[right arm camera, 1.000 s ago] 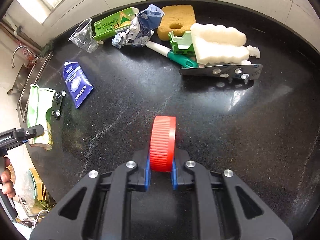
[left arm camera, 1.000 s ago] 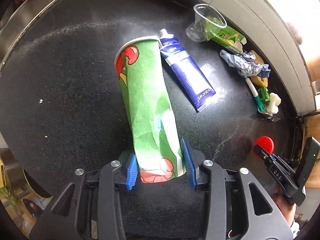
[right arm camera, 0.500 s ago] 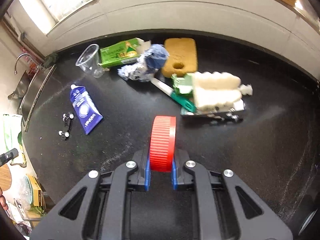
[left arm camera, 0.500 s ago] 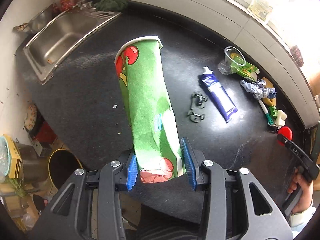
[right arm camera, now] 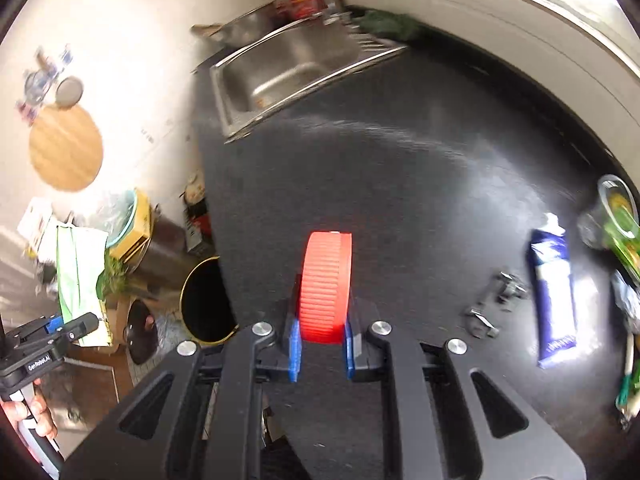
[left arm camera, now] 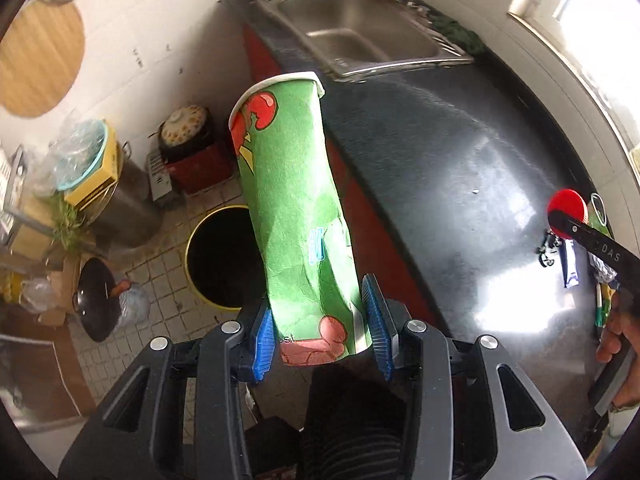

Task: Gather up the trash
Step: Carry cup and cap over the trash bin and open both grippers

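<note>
My left gripper [left arm camera: 320,330] is shut on the base of a crumpled green paper cup [left arm camera: 292,200] with red print. The cup hangs off the counter's left edge, above a round yellow-rimmed bin [left arm camera: 224,256] on the tiled floor. My right gripper [right arm camera: 322,342] is shut on a red ribbed bottle cap [right arm camera: 326,284], held on edge over the black counter [right arm camera: 400,184] near that same edge. The bin [right arm camera: 204,300] also shows below the counter in the right wrist view. The red cap [left arm camera: 567,208] and right gripper appear at the right in the left wrist view.
A steel sink [left arm camera: 360,32] is set in the counter's far end. On the counter to the right lie a blue tube [right arm camera: 554,280], small metal clips [right arm camera: 496,304], a clear plastic cup [right arm camera: 612,212] and other litter. Pots, a wok [left arm camera: 98,300] and boxes crowd the floor.
Both grippers have swung left, away from the litter pile toward the counter's sink end. The green cup now hangs past the counter edge over the floor bin. Both grips are unchanged.
</note>
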